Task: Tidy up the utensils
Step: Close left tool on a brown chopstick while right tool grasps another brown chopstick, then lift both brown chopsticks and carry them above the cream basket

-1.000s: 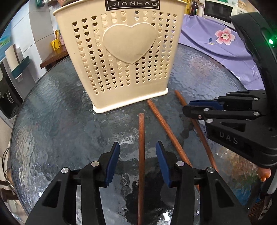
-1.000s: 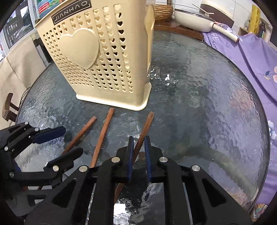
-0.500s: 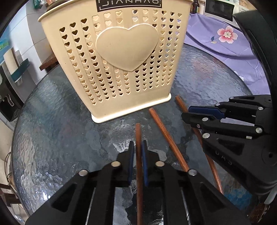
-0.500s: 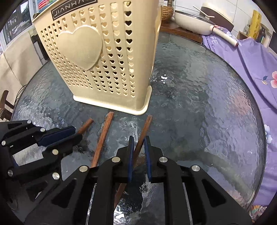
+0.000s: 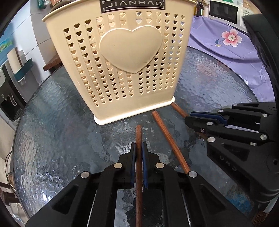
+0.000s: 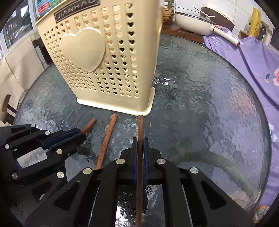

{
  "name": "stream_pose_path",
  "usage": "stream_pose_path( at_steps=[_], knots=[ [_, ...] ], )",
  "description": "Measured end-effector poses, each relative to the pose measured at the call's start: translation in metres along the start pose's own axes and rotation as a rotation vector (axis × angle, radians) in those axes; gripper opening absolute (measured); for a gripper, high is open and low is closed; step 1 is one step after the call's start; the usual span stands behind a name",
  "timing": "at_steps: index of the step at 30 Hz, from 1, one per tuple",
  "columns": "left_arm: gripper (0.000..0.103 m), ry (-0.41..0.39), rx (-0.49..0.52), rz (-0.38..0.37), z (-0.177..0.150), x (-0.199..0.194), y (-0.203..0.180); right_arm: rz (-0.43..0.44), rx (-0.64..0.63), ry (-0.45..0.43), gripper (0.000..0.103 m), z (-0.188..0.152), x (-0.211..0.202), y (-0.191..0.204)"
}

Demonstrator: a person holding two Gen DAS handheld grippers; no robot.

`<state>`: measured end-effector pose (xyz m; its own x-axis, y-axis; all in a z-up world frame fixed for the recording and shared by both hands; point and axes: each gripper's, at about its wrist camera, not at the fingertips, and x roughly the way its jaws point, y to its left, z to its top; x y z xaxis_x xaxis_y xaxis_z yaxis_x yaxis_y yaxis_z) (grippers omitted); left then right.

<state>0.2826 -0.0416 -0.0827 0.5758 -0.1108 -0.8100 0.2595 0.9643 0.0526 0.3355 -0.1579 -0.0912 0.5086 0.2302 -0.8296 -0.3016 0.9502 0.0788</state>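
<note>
Three brown wooden chopsticks lie on a round glass table (image 5: pixel 52 122) in front of a cream utensil holder (image 5: pixel 122 69) pierced with heart holes. My left gripper (image 5: pixel 138 145) is shut on the left chopstick (image 5: pixel 138 134), which runs straight out between its blue pads. The middle chopstick (image 5: pixel 167 138) lies loose beside it. My right gripper (image 6: pixel 140 139) is closing its last bit, and its pads press on the right chopstick (image 6: pixel 140 127), whose tip nearly meets the holder (image 6: pixel 104 61) base. Each view shows the other gripper side-on: the right gripper (image 5: pixel 189 118), the left gripper (image 6: pixel 79 134).
A purple flowered cloth (image 6: pixel 258 61) lies off the table's right side. Behind the table are a white pan (image 6: pixel 195 22) on a wooden surface and a microwave (image 5: pixel 225 10). A wooden chair (image 6: pixel 7 111) stands at the far left edge.
My left jaws went from wide open to shut on the left chopstick. The right chopstick turned from slanted to straight in my right gripper. The holder looms larger in both views.
</note>
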Motion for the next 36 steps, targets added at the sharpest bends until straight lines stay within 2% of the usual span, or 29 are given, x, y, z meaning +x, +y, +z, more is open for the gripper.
stream_pose_path(
  at_steps=[5,11,19,25,36],
  knots=[
    [0.007,-0.024,-0.02,0.004,0.001,-0.009,0.008,0.037,0.026,-0.036,0.007,-0.001,-0.008,-0.007],
    [0.007,-0.107,-0.06,0.0,0.004,-0.041,0.024,0.088,0.041,-0.119,0.007,-0.001,-0.037,-0.011],
    [0.007,-0.246,-0.102,-0.015,0.01,-0.091,0.043,0.174,0.041,-0.291,0.007,0.005,-0.104,-0.01],
    [0.007,-0.362,-0.127,-0.044,0.014,-0.134,0.048,0.216,-0.005,-0.412,0.007,0.003,-0.159,-0.003],
    [0.007,-0.46,-0.113,-0.048,0.009,-0.183,0.049,0.256,-0.02,-0.46,0.007,0.003,-0.194,-0.002]
  ],
)
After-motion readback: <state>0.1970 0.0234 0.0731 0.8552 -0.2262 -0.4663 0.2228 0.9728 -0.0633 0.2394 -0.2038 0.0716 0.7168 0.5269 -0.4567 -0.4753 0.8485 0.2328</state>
